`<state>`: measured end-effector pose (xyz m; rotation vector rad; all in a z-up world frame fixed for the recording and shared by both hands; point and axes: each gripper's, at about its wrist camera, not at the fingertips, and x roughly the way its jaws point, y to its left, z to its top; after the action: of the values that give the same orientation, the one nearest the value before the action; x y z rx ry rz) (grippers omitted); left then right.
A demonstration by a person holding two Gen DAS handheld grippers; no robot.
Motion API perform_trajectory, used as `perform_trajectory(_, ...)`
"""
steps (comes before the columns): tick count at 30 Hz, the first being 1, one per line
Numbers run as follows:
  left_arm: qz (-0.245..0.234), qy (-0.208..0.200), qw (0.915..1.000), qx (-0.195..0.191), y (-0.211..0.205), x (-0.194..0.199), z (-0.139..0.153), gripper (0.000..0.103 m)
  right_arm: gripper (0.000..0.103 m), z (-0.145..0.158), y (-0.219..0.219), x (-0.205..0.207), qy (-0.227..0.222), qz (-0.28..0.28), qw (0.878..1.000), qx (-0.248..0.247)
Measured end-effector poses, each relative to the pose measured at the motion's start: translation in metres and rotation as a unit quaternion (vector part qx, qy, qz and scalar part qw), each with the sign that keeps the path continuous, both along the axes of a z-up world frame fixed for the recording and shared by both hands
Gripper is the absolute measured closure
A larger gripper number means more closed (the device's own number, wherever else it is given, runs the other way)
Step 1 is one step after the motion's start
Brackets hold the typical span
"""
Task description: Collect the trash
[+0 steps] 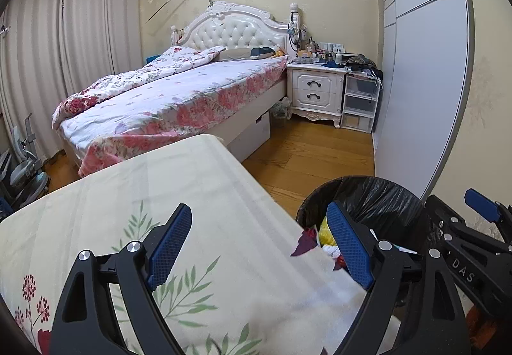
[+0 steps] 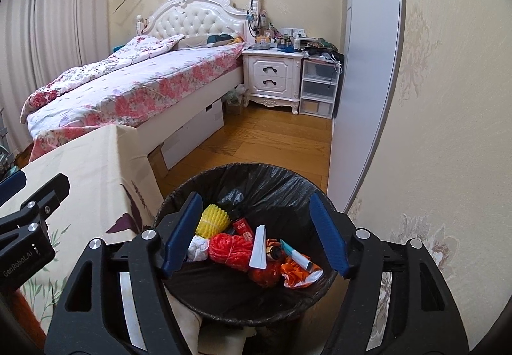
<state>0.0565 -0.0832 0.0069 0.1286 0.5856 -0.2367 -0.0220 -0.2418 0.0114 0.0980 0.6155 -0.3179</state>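
Right gripper [image 2: 256, 228] above bin [image 2: 188, 192], jaws apart, nothing between pads; trash already inside: yellow foam net [image 2: 213, 220], red rope [image 2: 230, 251], white wrapper [image 2: 258, 248], orange bag [image 2: 296, 275]. Left gripper [image 1: 260, 241] over table [image 1: 160, 182], jaws wide, empty. No trash visible on cloth from here. Step in hand, likely: clear the bin and look for leftovers. Best lifted straight up, off the black liner [image 2: 256, 176], to avoid snagging or tipping. Bin tight between table edge and wardrobe [image 2: 368, 83]; little side room. Bed [image 2: 128, 83] and nightstand [image 2: 272, 76] well apart, no obstacle.
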Motion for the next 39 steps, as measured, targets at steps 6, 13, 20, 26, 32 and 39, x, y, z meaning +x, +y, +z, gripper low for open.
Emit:
perform_trajectory(6,0.013,-0.001,0.9999,-0.007,0.018,-0.014,0.004,0.019,0.033,0.005,0.012,-0.013,-0.003,0.014,1.000,-0.008)
perform_trajectory(13,0.018,-0.014,0.9996,-0.015,0.030,-0.030,0.011,0.019,0.030,0.013,0.023,-0.027,-0.017,0.022,0.999,-0.018)
perform_trajectory(20,0.017,-0.022,0.9994,-0.021,0.034,-0.042,0.014,0.019,0.030,0.020,0.026,-0.035,-0.026,0.023,0.999,-0.024)
perform_trajectory(26,0.018,-0.022,0.9993,-0.023,0.036,-0.044,0.015,0.019,0.030,0.021,0.026,-0.037,-0.027,0.022,0.999,-0.024)
perform_trajectory(32,0.017,-0.022,0.9993,-0.024,0.036,-0.045,0.015,0.019,0.030,0.021,0.026,-0.037,-0.027,0.022,0.999,-0.025)
perform_trajectory(39,0.016,-0.020,0.9994,-0.024,0.036,-0.045,0.015,0.019,0.030,0.021,0.026,-0.038,-0.028,0.022,0.999,-0.025)
